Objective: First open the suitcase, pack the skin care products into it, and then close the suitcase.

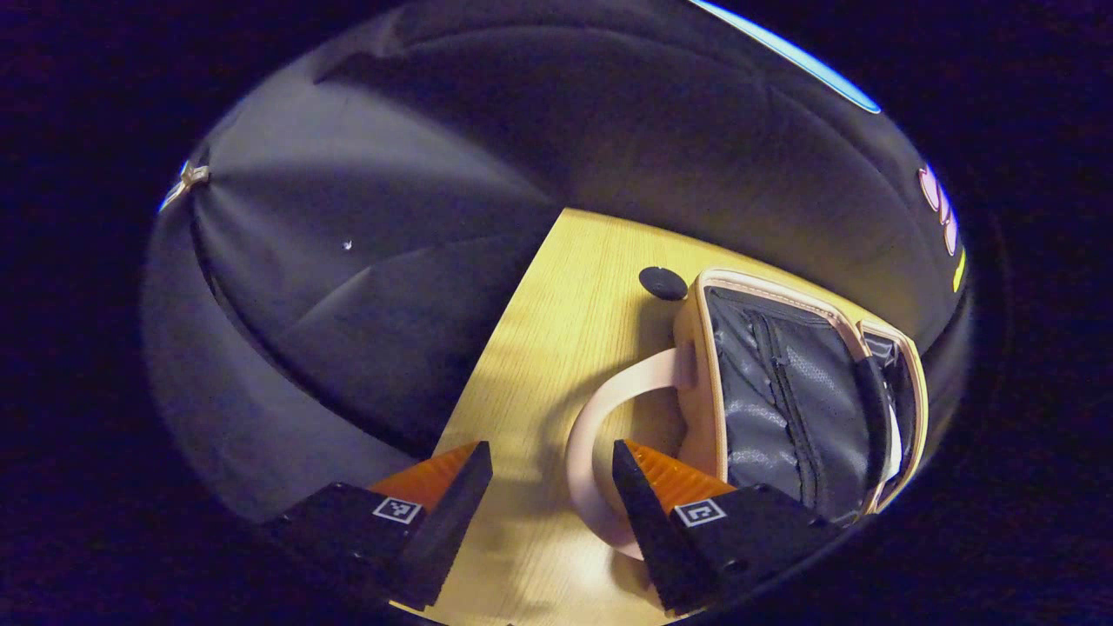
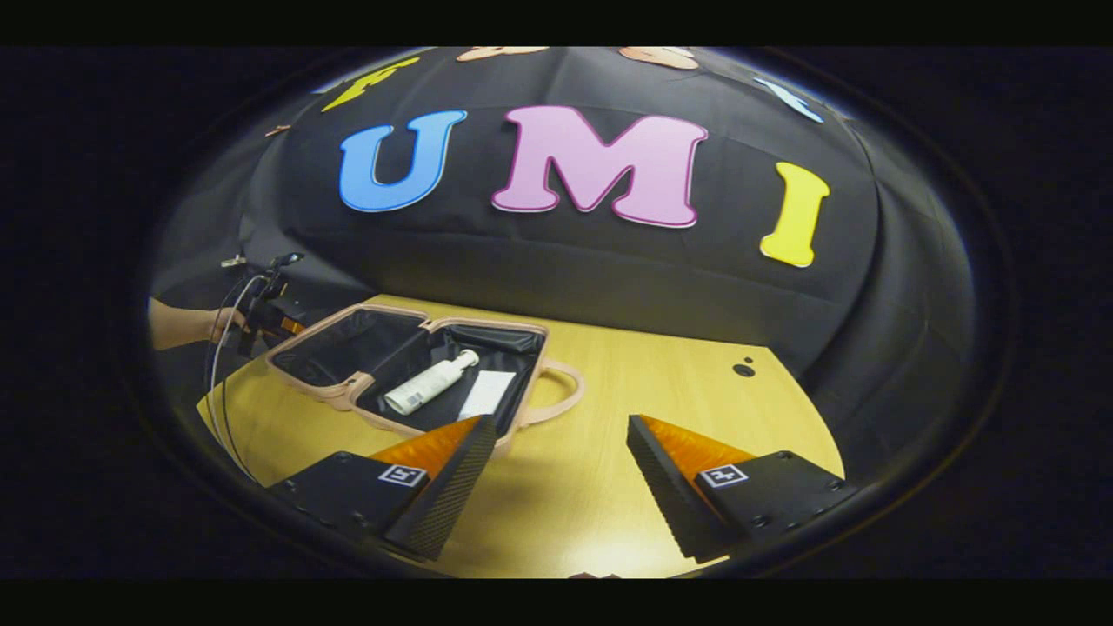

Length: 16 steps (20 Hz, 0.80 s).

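1. Right gripper view is showing us the wooden table (image 2: 609, 487) first, the biggest thing here, with the pink suitcase (image 2: 348, 396) lying open toward its left part, both halves flat and the dark lining facing up.
2. We are seeing a white bottle (image 2: 430, 382) lying on its side in the nearer half of the case, just beside a flat white packet (image 2: 489, 393). So the packing is looking done or nearly so, and we are judging that closing is the step ahead.
3. We are holding the right gripper (image 2: 556, 469) released over bare table, fingers spread, grasping nothing.
4. We are holding the left gripper (image 1: 552, 487) close beside the case's pale loop handle (image 1: 591, 417), fingers apart and empty. The handle is curving just in front of its right finger (image 1: 643, 504).
5. We are worrying that the bottle may be rolling when a half is swinging up, since it is lying loose and round. It could be catching in the seam and stopping the lid.
6. We are also watching the light case: a push on one edge could be sliding it across the smooth wood.
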### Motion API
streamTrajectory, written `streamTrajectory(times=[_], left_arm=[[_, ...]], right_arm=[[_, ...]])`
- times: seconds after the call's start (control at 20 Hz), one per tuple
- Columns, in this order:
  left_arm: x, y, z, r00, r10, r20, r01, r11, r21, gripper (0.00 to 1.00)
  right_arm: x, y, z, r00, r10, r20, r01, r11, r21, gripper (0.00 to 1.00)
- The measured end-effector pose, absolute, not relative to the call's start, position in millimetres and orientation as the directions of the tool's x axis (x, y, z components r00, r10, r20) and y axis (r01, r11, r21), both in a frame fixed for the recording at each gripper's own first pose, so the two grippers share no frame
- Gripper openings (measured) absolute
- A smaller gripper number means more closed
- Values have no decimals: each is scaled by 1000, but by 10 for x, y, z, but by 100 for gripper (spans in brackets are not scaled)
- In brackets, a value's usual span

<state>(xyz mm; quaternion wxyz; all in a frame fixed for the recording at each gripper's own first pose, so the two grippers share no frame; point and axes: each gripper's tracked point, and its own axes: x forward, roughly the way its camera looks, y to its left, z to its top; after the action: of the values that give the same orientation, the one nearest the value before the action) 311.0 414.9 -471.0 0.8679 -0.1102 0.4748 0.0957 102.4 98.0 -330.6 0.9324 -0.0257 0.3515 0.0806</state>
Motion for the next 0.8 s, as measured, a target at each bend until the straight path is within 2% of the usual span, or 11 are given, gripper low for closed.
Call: streamTrajectory(times=[0.05,0.1,0.2,0.3,0.4,0.5,0.55,0.6,0.8], left_arm=[[3134,4111,-4731,524,35,-851,-273,953,-129,81],[3122,4108,-4737,517,20,-856,-267,953,-140,67],[3101,4094,-4724,509,-12,-861,-240,958,-155,65],[3110,4060,-4707,508,-25,-861,-239,956,-169,59],[3123,4072,-4751,521,-3,-853,-271,947,-170,34],[3148,4092,-4695,534,53,-844,-295,947,-126,27],[3177,4122,-4635,551,83,-830,-282,955,-92,22],[3195,4122,-4522,566,105,-818,-270,961,-63,20],[3206,4053,-4004,583,197,-788,-237,969,67,13]], right_arm=[[1024,914,-3310,744,117,-658,-158,987,-3,97],[1026,862,-3317,745,107,-658,-149,989,-7,98],[1004,808,-3340,742,96,-663,-131,991,-4,97],[983,738,-3363,742,82,-666,-111,994,-1,98],[969,708,-3372,742,78,-666,-102,995,3,98],[973,683,-3385,745,76,-663,-108,994,-7,98],[974,667,-3383,747,74,-661,-113,993,-17,93],[973,665,-3376,749,77,-658,-116,993,-16,98],[949,668,-3379,749,90,-656,-123,992,-4,97]])
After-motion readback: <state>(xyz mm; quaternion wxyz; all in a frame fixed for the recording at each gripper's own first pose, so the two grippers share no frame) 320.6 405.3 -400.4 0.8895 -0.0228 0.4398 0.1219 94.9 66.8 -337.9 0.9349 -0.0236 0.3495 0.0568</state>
